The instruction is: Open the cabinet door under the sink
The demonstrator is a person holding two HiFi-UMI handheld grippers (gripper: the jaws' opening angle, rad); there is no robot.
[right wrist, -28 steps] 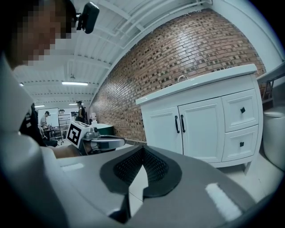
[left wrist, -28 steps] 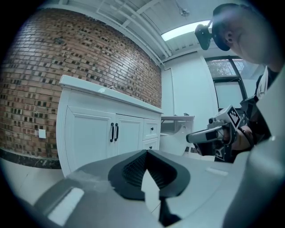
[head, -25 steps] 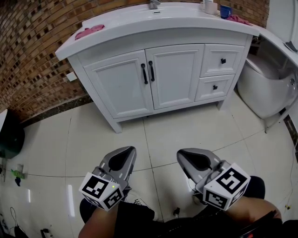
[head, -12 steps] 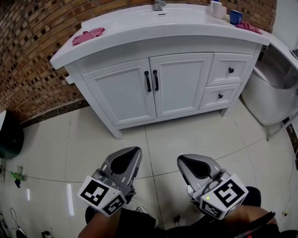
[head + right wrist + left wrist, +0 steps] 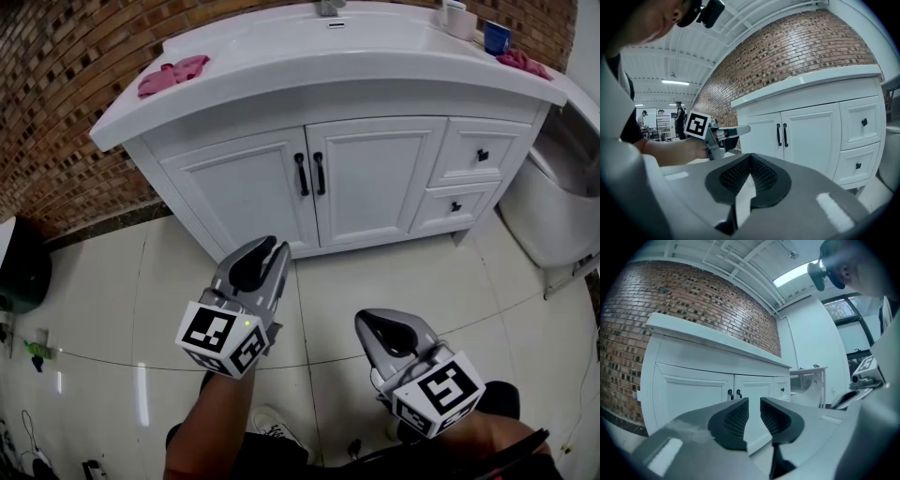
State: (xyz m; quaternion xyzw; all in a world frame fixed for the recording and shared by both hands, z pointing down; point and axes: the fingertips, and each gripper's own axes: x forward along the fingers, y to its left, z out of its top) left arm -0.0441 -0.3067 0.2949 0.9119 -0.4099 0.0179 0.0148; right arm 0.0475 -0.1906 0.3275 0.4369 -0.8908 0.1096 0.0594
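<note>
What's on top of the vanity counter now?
A pink cloth at the left end; a white container, blue cup and second pink cloth at the right; faucet base at the back. Anything behind them is hidden.

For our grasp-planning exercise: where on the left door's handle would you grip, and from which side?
I'd grip the handle mid-bar, from straight in front, pinching side to side: it is a slim upright bar standing off the left door near its inner edge.

The tap runs off the head view's top edge; the left edge cuts a dark thing; floor clutter is too small to name.
</note>
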